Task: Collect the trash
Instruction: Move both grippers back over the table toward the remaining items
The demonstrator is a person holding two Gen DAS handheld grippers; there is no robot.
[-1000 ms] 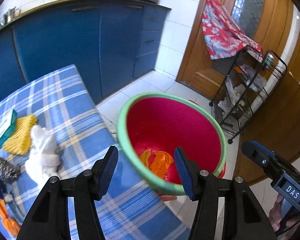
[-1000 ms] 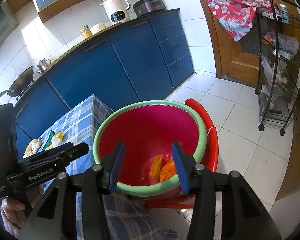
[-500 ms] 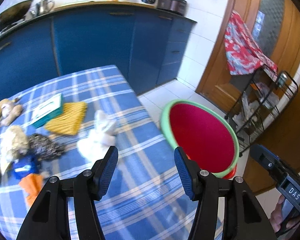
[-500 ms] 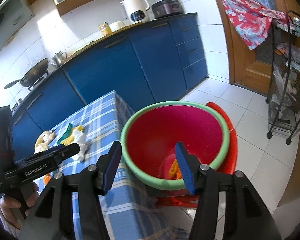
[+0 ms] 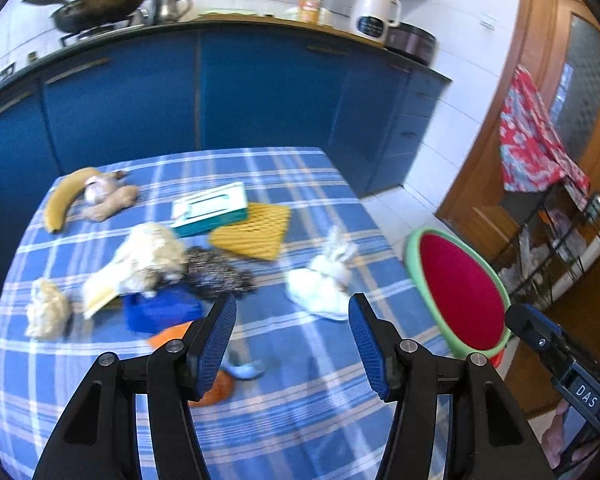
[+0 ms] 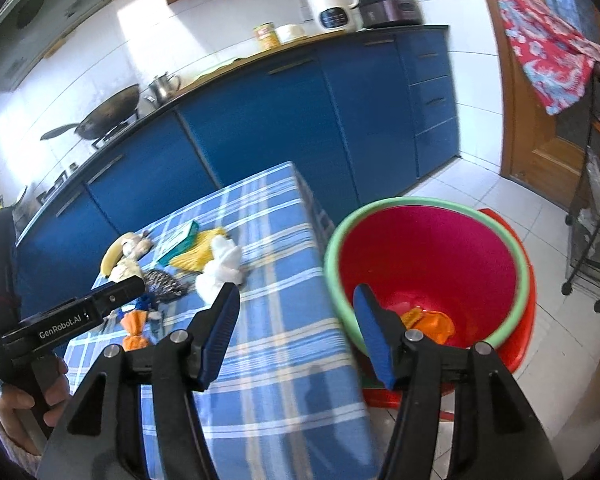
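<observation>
Both tongs empty, over the blue-and-white plaid tablecloth (image 5: 300, 412). Left gripper (image 5: 292, 340) spread, nothing between the blue pads. Right gripper (image 6: 296, 332) also spread and empty, its jaws having just been opening. Nearest trash to the left tongs: crumpled white tissue wad (image 5: 324, 280), lying just ahead of the tips and slightly toward the right-hand pad, apart from it; its long axis runs away from the tongs and a little rightward, ending in a twisted tail. From the right tongs the same wad (image 6: 220, 270) sits ahead and to the left, just beyond the left-hand pad. Red basin with green rim (image 5: 458, 294) stands off the table edge, right of the left tongs, directly ahead-right of the right tongs; orange scraps (image 6: 430, 320) already inside. Judgement: either hand could reach the wad; the left faces it more squarely.
</observation>
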